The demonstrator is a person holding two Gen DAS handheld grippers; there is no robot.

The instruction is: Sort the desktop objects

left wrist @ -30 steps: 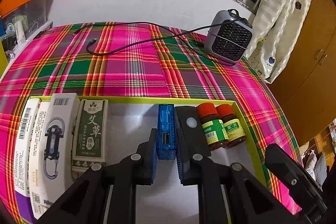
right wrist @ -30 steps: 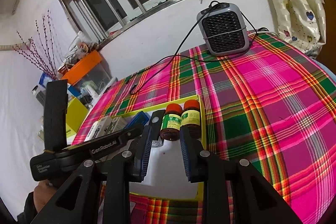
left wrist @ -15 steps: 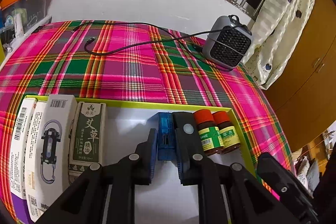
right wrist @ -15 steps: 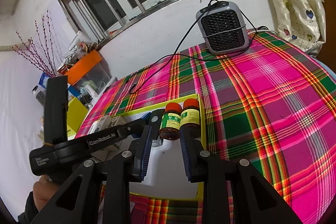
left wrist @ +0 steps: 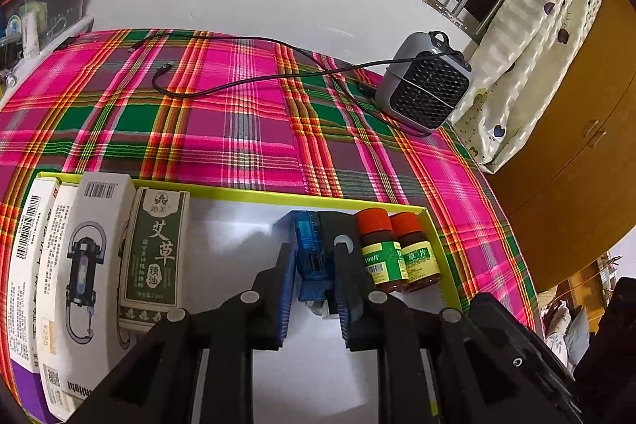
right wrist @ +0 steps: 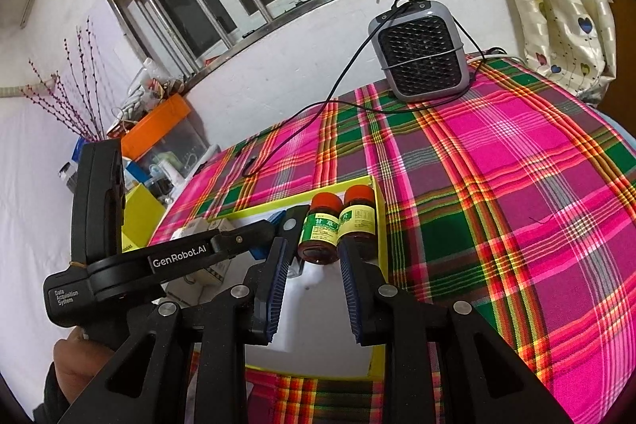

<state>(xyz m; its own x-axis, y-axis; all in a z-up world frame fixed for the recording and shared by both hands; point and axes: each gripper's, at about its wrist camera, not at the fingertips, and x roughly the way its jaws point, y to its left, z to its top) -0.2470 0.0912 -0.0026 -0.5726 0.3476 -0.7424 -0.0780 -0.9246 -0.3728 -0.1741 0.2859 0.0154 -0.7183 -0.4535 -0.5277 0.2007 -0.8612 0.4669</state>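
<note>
With most things already lined up inside the yellow-rimmed tray (left wrist: 246, 194), the sorting looks close to finished. Along the tray's left side lie three white boxes and a green-labelled box (left wrist: 155, 253); on its right stand two red-capped bottles (left wrist: 393, 253) side by side, touching. Between these groups sits a blue translucent case (left wrist: 310, 257) next to a black block (left wrist: 338, 229). The left gripper (left wrist: 312, 289) reaches into the tray, and its fingers have just been opening: the blue case lies between them, with a gap showing on the left side, so I judge it freshly released. The right gripper (right wrist: 312, 279) hovers at the tray's near right, fingers partly spread and holding nothing, with the bottles just beyond their tips. On the plaid table (right wrist: 516, 185) outside the tray, only a grey fan heater (right wrist: 421, 54) and its cable (left wrist: 238, 82) show, so little seems left.
</note>
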